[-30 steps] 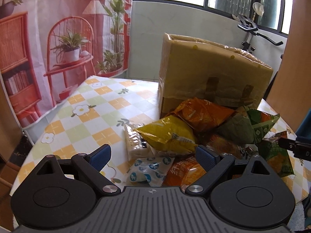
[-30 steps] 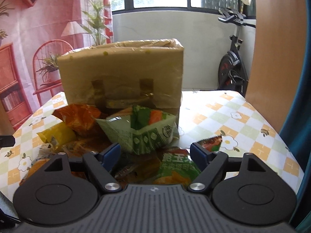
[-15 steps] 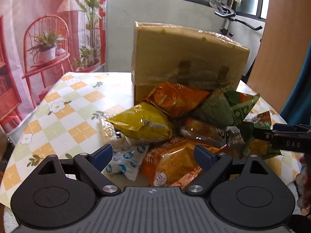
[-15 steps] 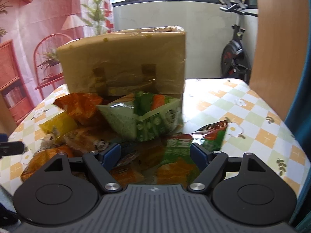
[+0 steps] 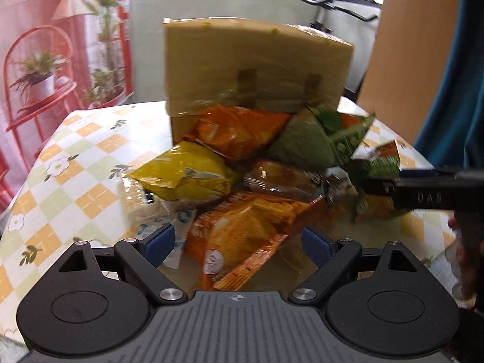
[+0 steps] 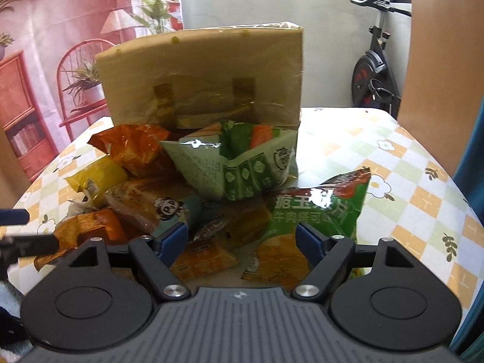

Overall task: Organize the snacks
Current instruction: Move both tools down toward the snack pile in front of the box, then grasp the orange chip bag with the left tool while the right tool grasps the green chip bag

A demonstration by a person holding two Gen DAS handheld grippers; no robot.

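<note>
Both grippers hung spread and empty over the snack pile. The left gripper (image 5: 239, 243) had its fingers to either side of the orange bag (image 5: 242, 236), not yet pinching it, likely lined up for a first pick. The right gripper (image 6: 242, 239) hovered above the green bag (image 6: 314, 220) and small packets. The box (image 6: 202, 78) stood just beyond the pile, probably where the snacks belonged.

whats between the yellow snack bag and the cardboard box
An orange snack bag lies between the yellow bag and the cardboard box, leaning against the box front; clearest in the left wrist view.
</note>
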